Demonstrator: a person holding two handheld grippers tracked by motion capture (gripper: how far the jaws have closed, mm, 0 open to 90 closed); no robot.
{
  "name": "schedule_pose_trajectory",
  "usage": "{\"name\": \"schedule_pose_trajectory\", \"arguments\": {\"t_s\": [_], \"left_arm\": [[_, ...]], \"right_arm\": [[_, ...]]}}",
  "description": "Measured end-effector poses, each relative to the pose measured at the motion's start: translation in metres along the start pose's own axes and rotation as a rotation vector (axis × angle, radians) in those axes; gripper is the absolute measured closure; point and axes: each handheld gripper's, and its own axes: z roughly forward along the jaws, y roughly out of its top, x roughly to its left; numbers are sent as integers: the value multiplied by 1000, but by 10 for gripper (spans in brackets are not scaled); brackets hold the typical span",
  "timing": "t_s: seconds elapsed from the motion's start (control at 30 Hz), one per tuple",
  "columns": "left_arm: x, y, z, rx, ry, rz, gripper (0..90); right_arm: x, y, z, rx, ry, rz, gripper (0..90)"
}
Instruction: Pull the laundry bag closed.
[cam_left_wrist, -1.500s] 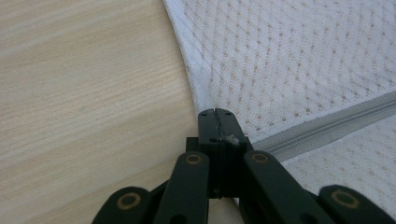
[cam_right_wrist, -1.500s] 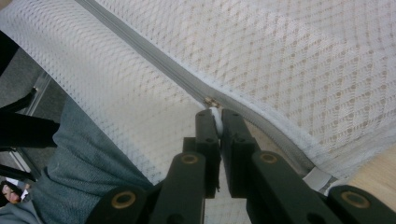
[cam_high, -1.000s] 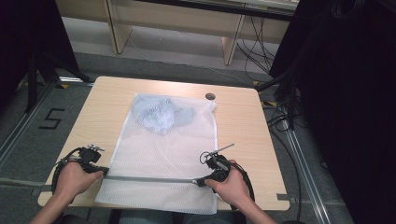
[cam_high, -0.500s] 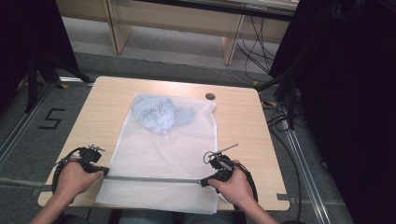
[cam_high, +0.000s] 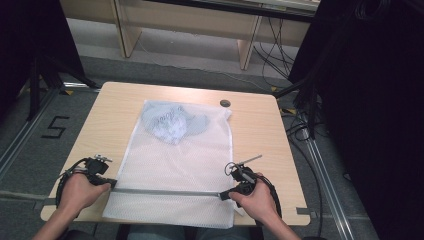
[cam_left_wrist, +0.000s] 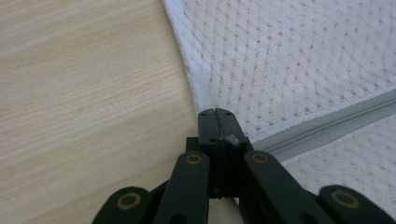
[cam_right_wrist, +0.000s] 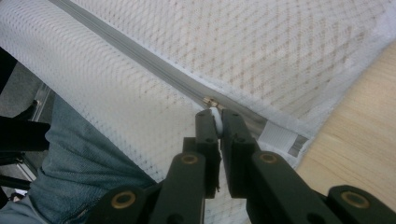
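Observation:
A white mesh laundry bag (cam_high: 175, 160) lies lengthwise on the wooden table (cam_high: 260, 135), with a blue-grey garment (cam_high: 172, 122) bunched inside its far end. A grey zipper (cam_high: 165, 191) runs across the bag near the front edge. My left gripper (cam_high: 111, 184) is shut on the bag's left hem, right at the zipper's end (cam_left_wrist: 217, 114). At the zipper's right end, my right gripper (cam_high: 223, 196) is shut on the white zipper pull (cam_right_wrist: 215, 117), just behind the brass slider (cam_right_wrist: 210, 101).
The bag's near end hangs over the table's front edge, above the person's jeans (cam_right_wrist: 79, 168). A round cable grommet (cam_high: 225, 103) sits at the table's far side. Cables and dark curtains flank the right; a floor mark "5" (cam_high: 54, 127) lies to the left.
The right hand has shifted slightly to the right along the zipper line, still holding the pull. The left hand has stayed where it was.

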Motion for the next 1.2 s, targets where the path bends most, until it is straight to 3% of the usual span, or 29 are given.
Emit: {"name": "schedule_pose_trajectory", "arguments": {"t_s": [0.17, 0.2, 0.23, 0.3, 0.33, 0.37, 0.4, 0.6, 0.67, 0.73, 0.97, 1.1, 1.13, 1.17, 1.2], "left_arm": [[0, 0, 0, -3, 0, 1, 898], [0, 0, 0, -4, 0, 0, 898], [0, 0, 0, -3, 1, 2, 897], [0, 0, 0, -4, 0, 1, 898], [0, 0, 0, -4, 0, 1, 897], [0, 0, 0, -4, 0, 1, 897], [0, 0, 0, -4, 0, 1, 898], [0, 0, 0, 1, 5, 6, 897], [0, 0, 0, -5, 1, 4, 897], [0, 0, 0, -5, 0, 3, 897], [0, 0, 0, -6, 0, 5, 897], [1, 0, -1, 3, 4, 22, 897], [0, 0, -1, 8, 1, 6, 897], [1, 0, -1, 11, -3, 8, 897], [1, 0, -1, 11, -3, 9, 897]], "right_arm": [[-5, -3, 0, 8, 20, 2, 869], [-2, -3, -2, 44, 23, 67, 869], [-5, -4, -1, 36, 4, 52, 869], [-7, -4, -1, 35, 6, 54, 869], [-9, -5, 0, 20, 11, 29, 869], [-7, -5, -2, 49, 17, 78, 869], [-8, -6, -2, 51, 19, 82, 869], [-14, -9, -2, 44, -3, 93, 869], [-18, -10, 0, 29, 0, 62, 869], [-18, -10, -1, 47, -12, 88, 868], [-21, -12, 1, 49, -7, 89, 868], [-22, -12, 3, 69, 6, 111, 868], [-18, -12, 3, 89, 11, 174, 867], [-23, -13, 4, 75, 2, 111, 867], [-23, -13, 5, 78, -1, 108, 866]]}}
